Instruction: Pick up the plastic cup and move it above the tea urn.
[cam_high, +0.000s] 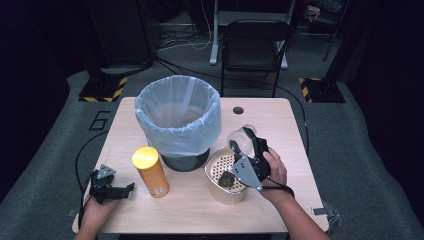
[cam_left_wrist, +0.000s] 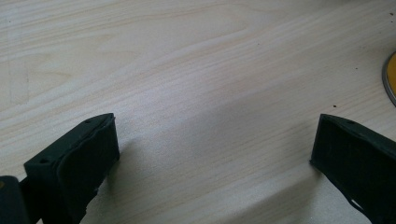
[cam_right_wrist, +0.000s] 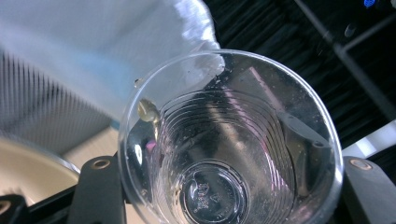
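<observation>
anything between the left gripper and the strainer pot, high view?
Yes: the yellow-lidded canister stands between the left gripper and the strainer pot in the high view; otherwise bare table.

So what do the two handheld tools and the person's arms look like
Both are black. The left tool carries a small grey three-cornered plate and trails a black cable off the table edge. The right tool has a larger grey three-cornered plate with holes. Its jaws are blocky, matte black. The forearms are bare, no sleeves visible.

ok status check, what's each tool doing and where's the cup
Left tool open, low over bare table. Right tool shut on clear cup, held between strainer and bin. Yellow can stands apart, nothing blocking.
</observation>
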